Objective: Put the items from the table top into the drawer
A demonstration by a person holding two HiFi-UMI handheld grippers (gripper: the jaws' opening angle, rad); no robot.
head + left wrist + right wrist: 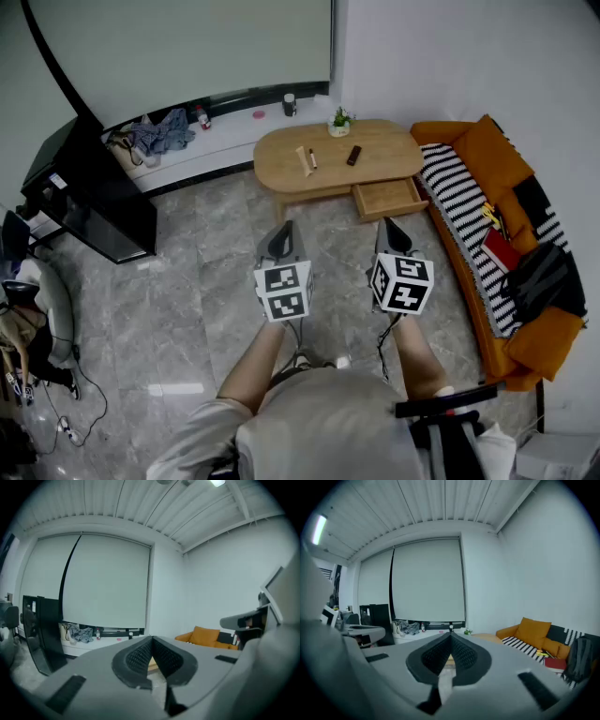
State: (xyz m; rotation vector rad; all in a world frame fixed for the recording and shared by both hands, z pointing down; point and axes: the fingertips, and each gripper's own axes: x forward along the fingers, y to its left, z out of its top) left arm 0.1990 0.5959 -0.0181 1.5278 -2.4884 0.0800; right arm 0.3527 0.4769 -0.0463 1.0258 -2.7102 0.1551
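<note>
left tongs and right tongs are pressed together, empty. step closer and spread the right pair; the remote lies on the worktop well ahead, past the open drawer.

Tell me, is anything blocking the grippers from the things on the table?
Nothing visible does. Only bare floor lies between the left gripper, the right gripper and the table. The drawer stands open.

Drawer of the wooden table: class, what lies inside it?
The open drawer shows only a bare wooden bottom, with no items in it. Any part tucked under the table top is covered and cannot be checked.
</note>
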